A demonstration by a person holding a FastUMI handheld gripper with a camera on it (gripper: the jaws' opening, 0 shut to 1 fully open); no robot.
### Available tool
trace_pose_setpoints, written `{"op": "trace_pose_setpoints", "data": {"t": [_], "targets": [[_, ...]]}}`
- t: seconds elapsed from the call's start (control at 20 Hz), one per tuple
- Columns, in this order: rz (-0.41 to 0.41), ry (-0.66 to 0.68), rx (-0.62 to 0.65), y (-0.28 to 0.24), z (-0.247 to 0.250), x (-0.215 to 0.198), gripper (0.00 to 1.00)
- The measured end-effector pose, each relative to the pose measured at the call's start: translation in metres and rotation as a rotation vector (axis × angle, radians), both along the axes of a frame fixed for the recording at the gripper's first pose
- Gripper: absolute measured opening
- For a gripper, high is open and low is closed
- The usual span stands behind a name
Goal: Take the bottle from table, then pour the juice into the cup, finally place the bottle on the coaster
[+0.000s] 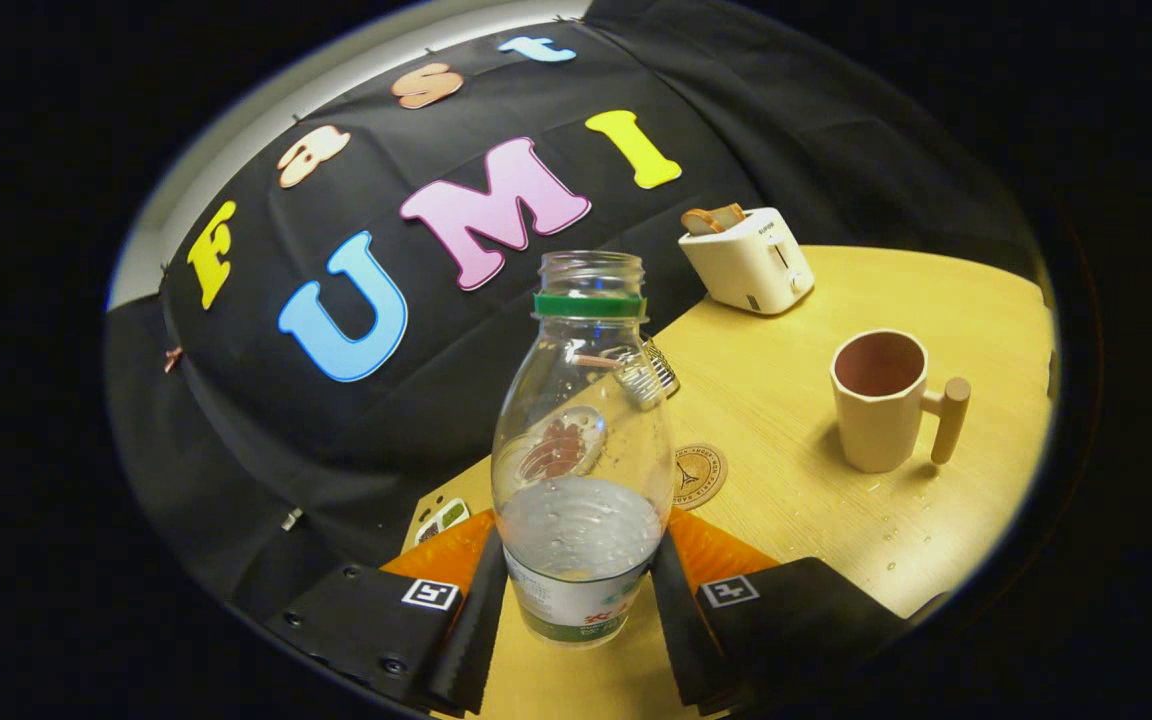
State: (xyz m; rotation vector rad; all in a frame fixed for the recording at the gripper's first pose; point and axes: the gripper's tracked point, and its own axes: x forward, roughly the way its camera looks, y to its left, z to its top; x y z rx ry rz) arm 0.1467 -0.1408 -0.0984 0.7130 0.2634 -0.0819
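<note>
Background: a black cloth wall stands behind a pale wooden table (836, 420); the whole scene appears tilted, the table running up toward 2 o'clock.

Gripper (576, 610): the two fingers are closed to bottle width, one finger (476, 620) against each side of the bottle's lower body, so the bottle is clamped between them. The fingers point forward, with the bottle rising upright from between them toward 12 o'clock.

Bottle (581, 450): clear plastic, no cap, green ring below the open neck, a label band at the base. Clear liquid fills roughly the lower third. Whether its base touches the table cannot be determined.

Beyond the fingers:
- Coaster (699, 476): round, brown, flat on the table, just beside the bottle at 2 o'clock from the fingertips.
- Cup (881, 400): beige, with a wooden peg handle, upright, interior dark, at 2 o'clock, well apart from the bottle. Small droplets lie on the table near its base.
- Toaster (748, 258): cream, a slice of bread in its slot, at 1 o'clock, near the wall.
- A small metallic object sits directly behind the bottle, partly hidden.
</note>
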Motion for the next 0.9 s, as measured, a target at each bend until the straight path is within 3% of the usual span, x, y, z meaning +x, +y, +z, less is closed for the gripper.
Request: {"op": "trace_pose_setpoints", "data": {"t": [0.25,0.7,0.9], "targets": [[-0.046,0.04,0.234,-0.02,-0.011,0.011,0.72],[-0.087,0.117,0.47,-0.052,-0.035,0.018,0.72],[-0.136,0.136,0.631,-0.063,-0.038,0.026,0.72]]}}
